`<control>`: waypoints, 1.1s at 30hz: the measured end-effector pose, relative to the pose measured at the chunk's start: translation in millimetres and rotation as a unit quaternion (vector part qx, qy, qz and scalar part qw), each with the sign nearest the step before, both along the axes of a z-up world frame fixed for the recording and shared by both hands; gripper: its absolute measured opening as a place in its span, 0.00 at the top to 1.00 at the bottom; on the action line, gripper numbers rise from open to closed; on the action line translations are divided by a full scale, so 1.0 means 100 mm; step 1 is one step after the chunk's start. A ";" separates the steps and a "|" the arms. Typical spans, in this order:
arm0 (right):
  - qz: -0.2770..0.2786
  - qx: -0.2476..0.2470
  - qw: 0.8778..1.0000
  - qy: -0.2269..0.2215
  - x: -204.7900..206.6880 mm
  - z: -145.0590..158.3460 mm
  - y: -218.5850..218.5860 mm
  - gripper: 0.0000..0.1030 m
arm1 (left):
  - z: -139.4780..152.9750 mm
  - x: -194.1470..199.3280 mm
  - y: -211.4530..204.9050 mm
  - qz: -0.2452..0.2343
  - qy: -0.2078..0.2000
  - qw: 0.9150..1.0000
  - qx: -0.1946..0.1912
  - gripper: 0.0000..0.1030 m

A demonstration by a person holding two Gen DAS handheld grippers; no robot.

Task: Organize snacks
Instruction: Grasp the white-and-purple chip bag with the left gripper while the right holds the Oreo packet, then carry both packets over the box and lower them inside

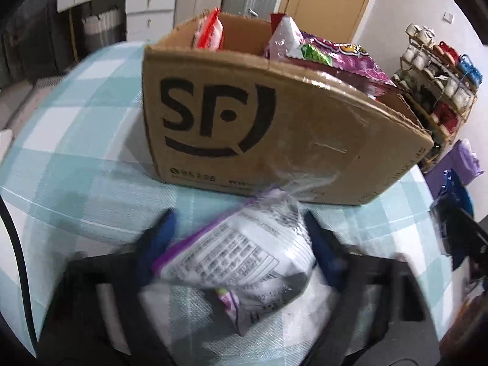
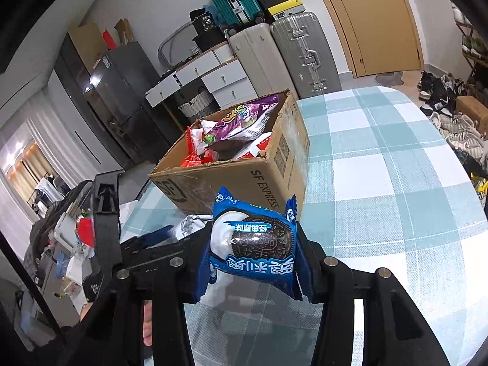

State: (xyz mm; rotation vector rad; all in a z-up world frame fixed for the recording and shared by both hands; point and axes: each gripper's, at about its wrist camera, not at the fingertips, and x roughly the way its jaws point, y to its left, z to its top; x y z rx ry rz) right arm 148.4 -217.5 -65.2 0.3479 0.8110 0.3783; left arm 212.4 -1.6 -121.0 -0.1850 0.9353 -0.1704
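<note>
Plainly, two snack packets were being handled beside a cardboard box [image 1: 274,128] that stood on the checked tablecloth [image 1: 76,140]. The box was seen already stocked with a purple bag [image 2: 247,119] and red-and-white packets [image 2: 198,140].

The right gripper [image 2: 253,244] was found pinched on a blue cookie packet [image 2: 253,244], held across its width, clear of the cloth and just in front of the box's near corner. The packet was judged light and puffed, its film slick and its biscuits easily cracked; a moderate squeeze at the crimped side seams was thought safer than pressure on the middle.

The left gripper [image 1: 238,244] was seen lowered around a white-and-purple packet [image 1: 241,253] that lay on the cloth just before the box's printed wall. Its blue fingers [image 1: 158,238] stood on either side of the packet, partly spread. Whether the pads were already pressed on the film could not be told, since the view was blurred. This packet was judged soft, crinkly and light, likely to slide or buckle under a shallow pinch. A hold across its full middle, where the contents give some body, was considered the surest. The clear end flap nearest the box was thought too flimsy to be gripped.
</note>
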 end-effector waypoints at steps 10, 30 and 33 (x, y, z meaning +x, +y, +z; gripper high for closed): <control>-0.001 0.003 1.000 0.004 0.01 -0.06 0.02 0.54 | -0.01 0.02 0.20 -0.012 0.029 0.997 -0.064 0.54; 0.035 0.019 0.998 -0.053 -0.22 0.41 0.30 0.54 | 1.09 -0.73 0.57 -0.025 -0.047 0.996 -0.071 0.54; 0.044 0.026 0.997 -0.065 -0.20 0.68 0.34 0.54 | 1.45 -0.68 0.66 -0.025 -0.067 0.996 -0.062 0.54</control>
